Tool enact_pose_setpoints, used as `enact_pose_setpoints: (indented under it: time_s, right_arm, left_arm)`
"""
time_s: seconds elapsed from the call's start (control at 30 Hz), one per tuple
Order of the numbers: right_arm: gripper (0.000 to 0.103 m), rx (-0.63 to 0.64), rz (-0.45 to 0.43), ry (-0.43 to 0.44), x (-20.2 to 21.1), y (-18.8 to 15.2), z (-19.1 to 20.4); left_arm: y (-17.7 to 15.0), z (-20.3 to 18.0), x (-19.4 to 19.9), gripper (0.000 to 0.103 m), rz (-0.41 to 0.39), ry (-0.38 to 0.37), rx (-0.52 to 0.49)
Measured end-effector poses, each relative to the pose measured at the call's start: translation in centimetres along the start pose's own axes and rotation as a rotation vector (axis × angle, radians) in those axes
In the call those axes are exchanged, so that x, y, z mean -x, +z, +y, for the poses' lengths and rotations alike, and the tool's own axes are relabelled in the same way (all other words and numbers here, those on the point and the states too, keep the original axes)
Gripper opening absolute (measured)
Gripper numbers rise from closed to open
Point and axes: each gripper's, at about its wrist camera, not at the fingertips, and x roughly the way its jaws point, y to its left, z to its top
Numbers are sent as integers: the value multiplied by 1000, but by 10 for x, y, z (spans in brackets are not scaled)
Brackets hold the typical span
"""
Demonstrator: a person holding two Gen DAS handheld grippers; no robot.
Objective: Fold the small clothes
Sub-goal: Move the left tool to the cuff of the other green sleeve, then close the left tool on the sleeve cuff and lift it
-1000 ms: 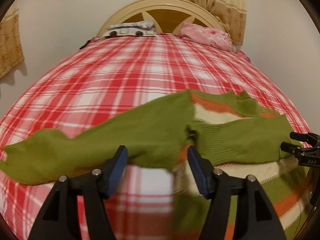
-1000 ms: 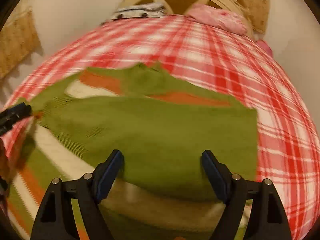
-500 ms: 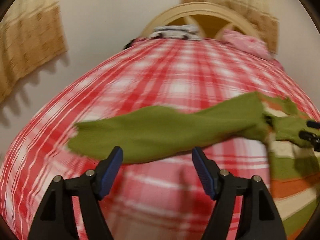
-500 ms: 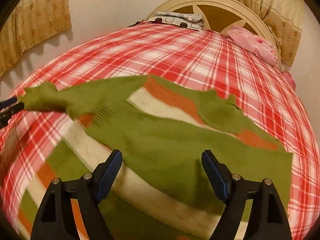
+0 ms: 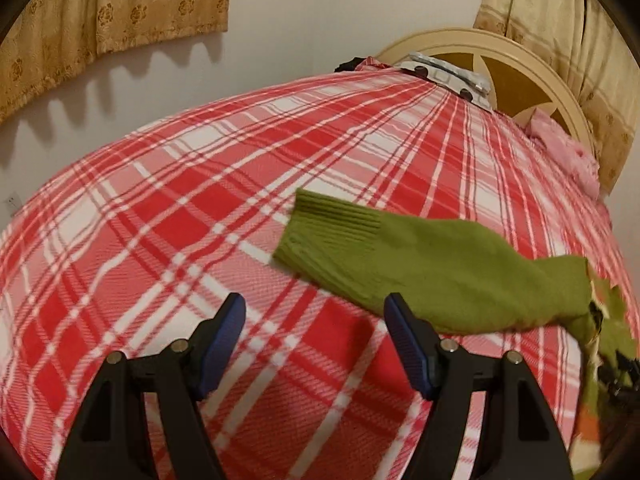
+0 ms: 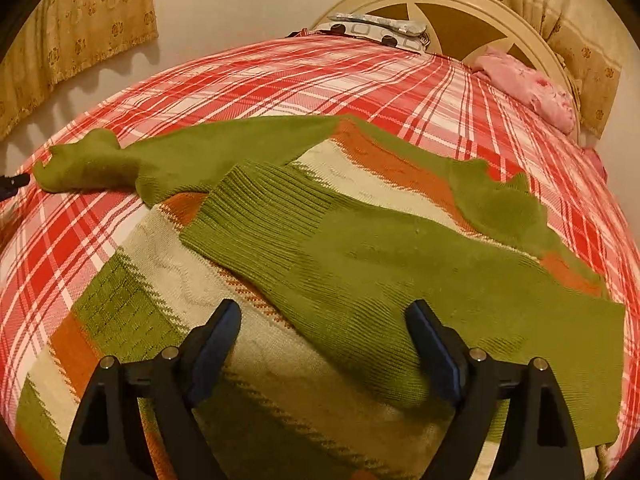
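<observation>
A green, cream and orange striped sweater (image 6: 280, 240) lies flat on the red plaid bed (image 6: 360, 76). Its right sleeve (image 6: 360, 276) is folded across the body. Its left sleeve (image 5: 432, 268) stretches out to the side on the bedcover and also shows in the right wrist view (image 6: 168, 160). My left gripper (image 5: 316, 340) is open and empty, hovering just left of that sleeve's cuff (image 5: 328, 228). My right gripper (image 6: 320, 348) is open and empty, hovering over the folded sleeve.
A cream headboard (image 6: 452, 8) stands at the far end with a patterned pillow (image 6: 380, 28) and a pink cloth (image 6: 532, 92). Beige curtains (image 5: 100, 12) hang on the wall to the left and beside the headboard. Bare plaid bedcover (image 5: 160, 240) spreads left of the sweater.
My left gripper has swung left along the outstretched sleeve toward its cuff. My right gripper has drawn back from the folded sleeve, staying open.
</observation>
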Motion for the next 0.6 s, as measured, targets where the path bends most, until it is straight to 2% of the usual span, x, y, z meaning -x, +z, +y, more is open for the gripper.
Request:
enact_pose_setpoints:
  time_s: [0.07,0.13,0.2,0.3,0.6]
  right_arm:
    - [86,5,-3,-9,1,0,1]
    - [87,2,-6,-9,2,-2,1]
    - [87,2,-10,-10,3,-2,0]
    - [87,4,-14,-15,3,-3,0]
    - [87,2,-22,-17,4,-4,0]
  left_arm:
    - [4,-6,-5,71,-7,-6,11]
    - [9,-8,-11,60,-3,-23,19]
    - [15,-10,-19,53,17,-39,29]
    - [20,-12,-31,49,48,-34,52]
    - [20,-13,-30,49,33,15,117]
